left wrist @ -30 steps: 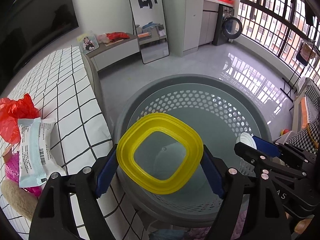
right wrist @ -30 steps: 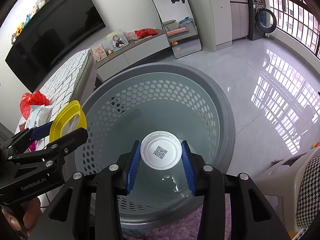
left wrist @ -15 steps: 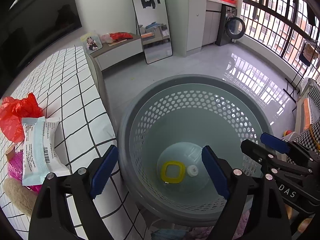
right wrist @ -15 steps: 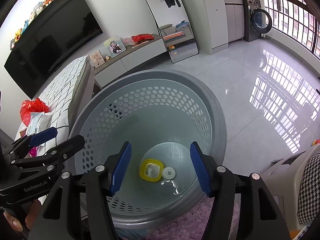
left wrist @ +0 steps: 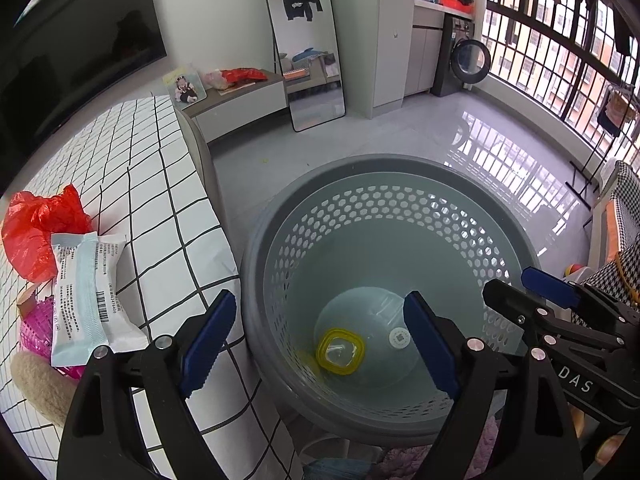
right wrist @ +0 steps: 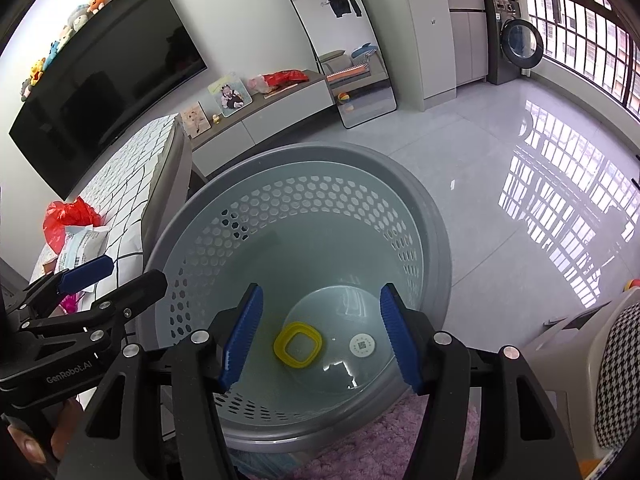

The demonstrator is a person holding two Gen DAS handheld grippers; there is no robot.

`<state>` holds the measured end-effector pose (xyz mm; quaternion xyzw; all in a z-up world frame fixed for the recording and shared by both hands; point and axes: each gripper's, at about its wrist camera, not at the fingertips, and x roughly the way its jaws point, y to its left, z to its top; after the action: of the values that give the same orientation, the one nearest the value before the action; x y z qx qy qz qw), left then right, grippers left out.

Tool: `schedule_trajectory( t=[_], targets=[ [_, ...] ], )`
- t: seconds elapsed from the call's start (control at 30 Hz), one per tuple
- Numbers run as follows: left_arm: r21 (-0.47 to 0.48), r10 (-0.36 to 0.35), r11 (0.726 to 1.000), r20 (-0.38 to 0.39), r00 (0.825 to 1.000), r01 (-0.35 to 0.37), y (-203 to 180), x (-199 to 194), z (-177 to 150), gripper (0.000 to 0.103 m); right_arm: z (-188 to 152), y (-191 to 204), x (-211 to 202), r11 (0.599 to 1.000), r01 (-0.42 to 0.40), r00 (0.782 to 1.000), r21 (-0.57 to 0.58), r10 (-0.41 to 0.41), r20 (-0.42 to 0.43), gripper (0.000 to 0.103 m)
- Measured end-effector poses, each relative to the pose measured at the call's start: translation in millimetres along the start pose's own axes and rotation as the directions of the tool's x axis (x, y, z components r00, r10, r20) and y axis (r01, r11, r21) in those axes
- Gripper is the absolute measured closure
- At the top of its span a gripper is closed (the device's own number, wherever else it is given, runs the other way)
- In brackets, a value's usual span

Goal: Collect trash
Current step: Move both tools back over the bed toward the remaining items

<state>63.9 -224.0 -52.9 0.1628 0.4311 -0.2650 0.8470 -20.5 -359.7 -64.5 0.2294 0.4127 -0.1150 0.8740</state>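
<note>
A grey perforated basket (left wrist: 256, 264) (right wrist: 436, 240) stands on the floor beside the bed. On its bottom lie a yellow square container (left wrist: 341, 351) (right wrist: 298, 344) and a small white round lid with a QR code (left wrist: 398, 336) (right wrist: 362, 345). My left gripper (left wrist: 320, 344) is open and empty above the basket's near side. My right gripper (right wrist: 320, 336) is open and empty above the basket too. On the bed lie a red plastic bag (left wrist: 36, 228) (right wrist: 64, 218), a white and blue wrapper (left wrist: 86, 292) (right wrist: 80, 246) and a pink net (left wrist: 36, 324).
The bed with a white grid cover (left wrist: 132, 184) is left of the basket. A beige fuzzy thing (left wrist: 36, 384) lies at its near edge. A pink rug (right wrist: 400, 440) lies under the basket's near side. A houndstooth chair (right wrist: 620, 376) stands right. A mirror (left wrist: 308, 44) leans on the far wall.
Both grippers opened and dropped the yellow container and the white lid, which now lie on the basket's bottom. Both grippers have stayed open above the basket.
</note>
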Motion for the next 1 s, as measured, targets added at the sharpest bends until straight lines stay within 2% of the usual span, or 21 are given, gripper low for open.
schedule_trajectory(
  t=[1.0],
  targets=[
    [-0.039,0.013,0.999,0.107,0.994,-0.009,19,-47,-16,0.015,-13,34,-38,0.999,0.008,0.997,-0.051,-0.004,0.075,0.041]
  ],
)
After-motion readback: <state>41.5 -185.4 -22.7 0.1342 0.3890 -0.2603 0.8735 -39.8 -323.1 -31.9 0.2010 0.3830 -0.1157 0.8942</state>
